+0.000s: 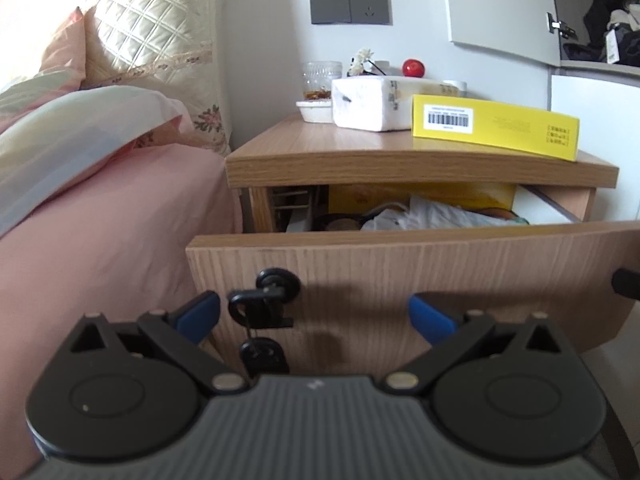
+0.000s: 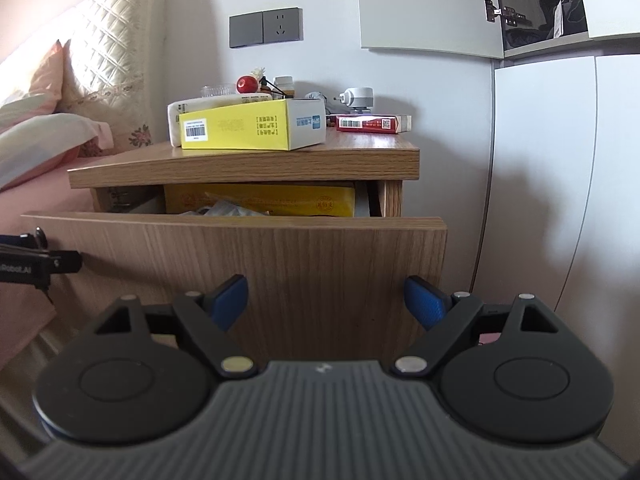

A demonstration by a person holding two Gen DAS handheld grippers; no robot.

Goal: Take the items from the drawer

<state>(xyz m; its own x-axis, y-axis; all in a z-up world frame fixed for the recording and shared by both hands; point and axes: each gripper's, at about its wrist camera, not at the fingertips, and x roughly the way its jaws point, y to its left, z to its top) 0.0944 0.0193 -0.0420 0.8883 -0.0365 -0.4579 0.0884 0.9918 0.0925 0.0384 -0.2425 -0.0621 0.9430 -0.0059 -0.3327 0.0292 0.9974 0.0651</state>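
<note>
The wooden nightstand's drawer point(image 1: 400, 276) stands pulled open, also in the right wrist view point(image 2: 280, 256). Inside lie a yellow box point(image 1: 424, 200), a white plastic bag point(image 1: 432, 216) and a dark round item point(image 1: 340, 224). A key on a black ring point(image 1: 268, 300) hangs from the drawer front's lock. My left gripper point(image 1: 314, 316) is open and empty, just in front of the drawer front beside the key. My right gripper point(image 2: 326, 300) is open and empty, before the drawer front's right part. The left gripper's body shows at the left edge of the right wrist view point(image 2: 36, 264).
On the nightstand top point(image 1: 360, 144) stand a yellow carton point(image 1: 496, 126), a white tissue pack point(image 1: 372, 104), a glass jar point(image 1: 320, 80), a red ball point(image 1: 413, 67) and a red box point(image 2: 372, 123). The pink bed point(image 1: 100, 240) lies left. White wardrobe doors point(image 2: 560, 160) stand right.
</note>
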